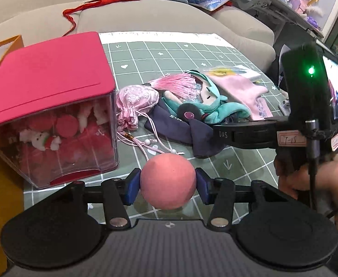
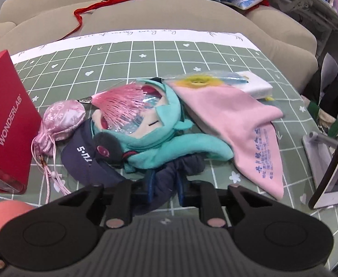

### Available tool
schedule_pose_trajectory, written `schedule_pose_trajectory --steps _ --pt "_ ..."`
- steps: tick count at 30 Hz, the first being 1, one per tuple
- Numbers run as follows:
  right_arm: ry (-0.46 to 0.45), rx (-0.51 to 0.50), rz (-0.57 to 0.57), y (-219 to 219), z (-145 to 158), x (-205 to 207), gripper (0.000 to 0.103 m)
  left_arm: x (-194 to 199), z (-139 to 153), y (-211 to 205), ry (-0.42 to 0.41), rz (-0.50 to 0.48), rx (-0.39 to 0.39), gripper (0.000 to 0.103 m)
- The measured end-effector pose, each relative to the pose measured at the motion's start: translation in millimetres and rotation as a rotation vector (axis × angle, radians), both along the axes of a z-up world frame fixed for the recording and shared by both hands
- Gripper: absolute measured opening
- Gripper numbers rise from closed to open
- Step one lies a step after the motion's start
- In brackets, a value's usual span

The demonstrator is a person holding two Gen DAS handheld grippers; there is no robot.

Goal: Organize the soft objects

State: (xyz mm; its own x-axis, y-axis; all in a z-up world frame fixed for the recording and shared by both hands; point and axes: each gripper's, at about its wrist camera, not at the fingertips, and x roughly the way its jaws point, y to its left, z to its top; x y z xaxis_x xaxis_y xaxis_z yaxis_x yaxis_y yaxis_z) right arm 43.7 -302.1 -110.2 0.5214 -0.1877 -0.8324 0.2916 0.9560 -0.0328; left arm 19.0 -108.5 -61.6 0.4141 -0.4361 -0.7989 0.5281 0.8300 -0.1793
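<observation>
Left gripper [image 1: 168, 185] clamping pink ball [image 1: 168, 181], right gripper [image 2: 164, 190] pinching half-hidden navy cloth [image 2: 166, 184]

Bright, even indoor light, soft shadows, strong fisheye bending toward dark corners.

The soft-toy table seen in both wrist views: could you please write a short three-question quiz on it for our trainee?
1. True or false: the left gripper is shut on the pink ball.
2. What is the right gripper pinching? A) navy cloth B) satin pouch C) pink sock
3. Fill in: the clear box has a ____ lid.

Key: 1 true; 2 A; 3 red.
</observation>
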Motion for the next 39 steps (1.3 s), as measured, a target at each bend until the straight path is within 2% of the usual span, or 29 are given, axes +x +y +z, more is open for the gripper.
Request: schedule_pose_trajectory --steps 1,6,14,17,20,26,28,32,39 --pt "0.007 0.004 -0.006 -1.9 0.6 -0.4 0.011 -0.9 1.6 1.9 0.001 0.001 -0.003 0.057" --pt "0.026 0.066 -0.024 -15.2 7.4 -8.5 0.009 -1.0 7.2 6.6 0.009 0.023 -0.013 0.057" --pt "-0.021 0.142 -0.013 -23.7 35.9 -25.5 0.009 -1.0 11.8 10.7 0.015 0.032 -0.022 0.057" --pt "-0.049 0.2 0.037 -20.3 43.7 -31.3 0.009 -1.3 11.2 10.1 0.014 0.03 -0.017 0.057" --pt "-0.128 0.299 0.046 -23.8 61.7 -38.7 0.009 -1.9 10.0 9.3 0.003 0.042 0.005 0.057" --pt "-0.256 0.264 0.084 -12.8 108.4 -47.6 0.007 2.0 10.1 12.8 0.017 0.06 -0.012 0.057" --pt "-0.276 0.249 0.083 -10.2 117.8 -49.4 0.007 1.9 10.8 13.5 0.019 0.057 -0.013 0.057" --pt "-0.312 0.285 0.06 -15.2 131.0 -56.3 0.008 1.4 12.3 16.1 0.029 0.055 -0.024 0.057" --pt "-0.432 0.28 0.073 -19.0 167.6 -75.3 0.008 4.2 12.4 18.5 0.038 0.059 -0.021 0.057"
